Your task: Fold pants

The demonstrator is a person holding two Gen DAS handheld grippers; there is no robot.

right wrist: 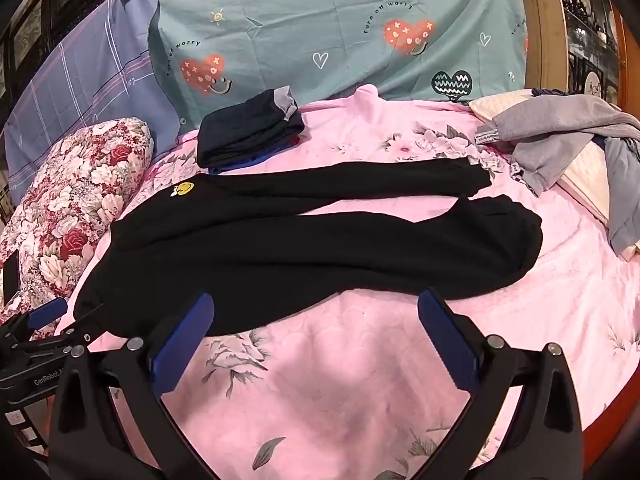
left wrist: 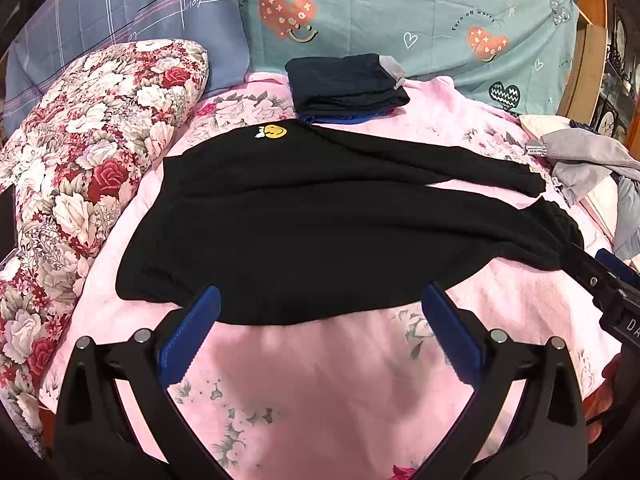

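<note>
Ahead of both hand-held grippers, black pants (left wrist: 320, 216) lie spread flat on the pink bed (left wrist: 320, 380). Left hand-held gripper (left wrist: 320, 312) and right hand-held gripper (right wrist: 316, 316) gape wide, empty. Fabric looks soft, limp, light; pinch waistband and cuff edges.

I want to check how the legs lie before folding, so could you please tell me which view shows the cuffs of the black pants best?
The right wrist view: both cuffs of the black pants lie in full sight, apart. In the left wrist view, the right hand-held gripper covers the near cuff's tip.
</note>
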